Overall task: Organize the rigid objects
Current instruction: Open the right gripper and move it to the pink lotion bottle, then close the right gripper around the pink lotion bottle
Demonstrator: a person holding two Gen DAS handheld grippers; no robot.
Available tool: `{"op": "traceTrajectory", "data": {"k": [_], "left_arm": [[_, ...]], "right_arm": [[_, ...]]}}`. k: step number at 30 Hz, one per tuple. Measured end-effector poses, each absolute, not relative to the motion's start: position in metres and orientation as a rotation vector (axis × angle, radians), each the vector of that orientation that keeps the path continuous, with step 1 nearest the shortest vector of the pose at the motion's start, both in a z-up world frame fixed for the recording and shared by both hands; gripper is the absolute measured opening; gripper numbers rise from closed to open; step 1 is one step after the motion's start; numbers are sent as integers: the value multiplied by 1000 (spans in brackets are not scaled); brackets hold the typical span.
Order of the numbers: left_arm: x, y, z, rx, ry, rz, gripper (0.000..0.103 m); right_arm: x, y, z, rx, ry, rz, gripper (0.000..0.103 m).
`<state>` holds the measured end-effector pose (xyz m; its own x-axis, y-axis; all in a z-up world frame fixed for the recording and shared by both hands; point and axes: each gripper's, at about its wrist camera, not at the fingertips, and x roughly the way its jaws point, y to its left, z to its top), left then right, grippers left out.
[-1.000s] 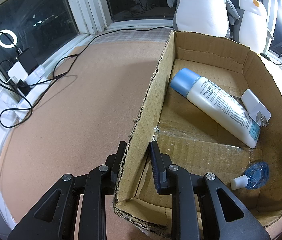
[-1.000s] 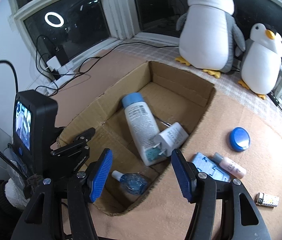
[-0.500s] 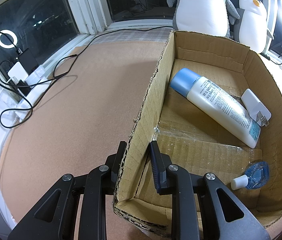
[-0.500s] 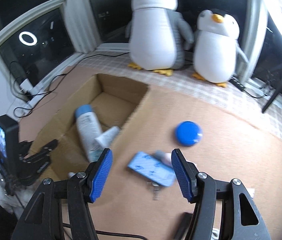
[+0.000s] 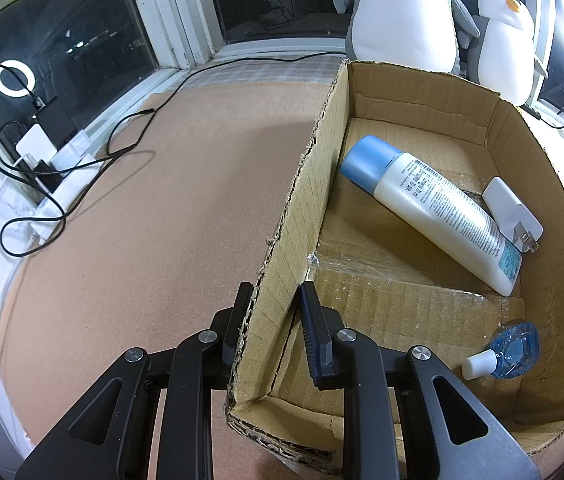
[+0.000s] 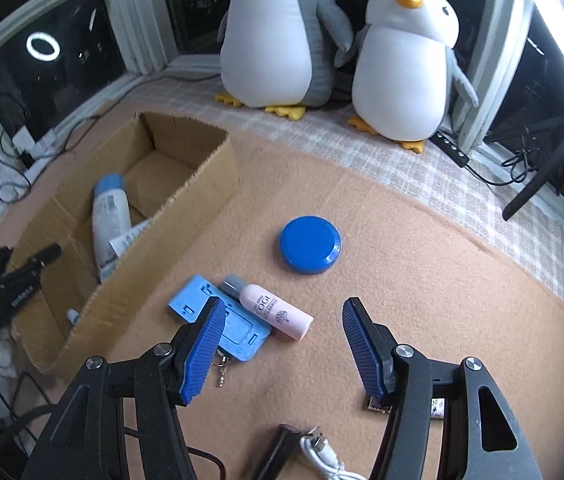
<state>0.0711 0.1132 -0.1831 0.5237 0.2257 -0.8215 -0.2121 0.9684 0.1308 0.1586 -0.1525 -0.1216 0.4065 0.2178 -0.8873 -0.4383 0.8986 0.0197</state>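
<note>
Left tongs [image 5: 271,300] pinch box wall [image 5: 302,200]; right tongs [image 6: 282,320] gape over pink bottle [image 6: 273,310].

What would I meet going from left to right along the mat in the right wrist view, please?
cardboard box → blue flat case → pink tube → blue round lid

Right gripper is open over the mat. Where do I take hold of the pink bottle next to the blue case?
Grip the pink bottle across its round body at mid-length, coming from above, with the right gripper turned so its fingers cross the bottle's long axis. It lies flat, and its grey cap end touches the blue case, so the far end is freer.
</note>
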Motion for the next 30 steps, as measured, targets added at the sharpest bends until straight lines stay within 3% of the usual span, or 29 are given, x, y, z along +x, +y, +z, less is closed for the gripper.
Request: {"op": "traceTrajectory", "data": {"k": [19,30], "left_arm": [[71,113,-183,15,985,262,22],[71,113,-183,15,986,262,22]], "right_arm": [[177,-129,-158,-352,1144,473,56],[185,-132,-167,-339,1178,459,43]]}}
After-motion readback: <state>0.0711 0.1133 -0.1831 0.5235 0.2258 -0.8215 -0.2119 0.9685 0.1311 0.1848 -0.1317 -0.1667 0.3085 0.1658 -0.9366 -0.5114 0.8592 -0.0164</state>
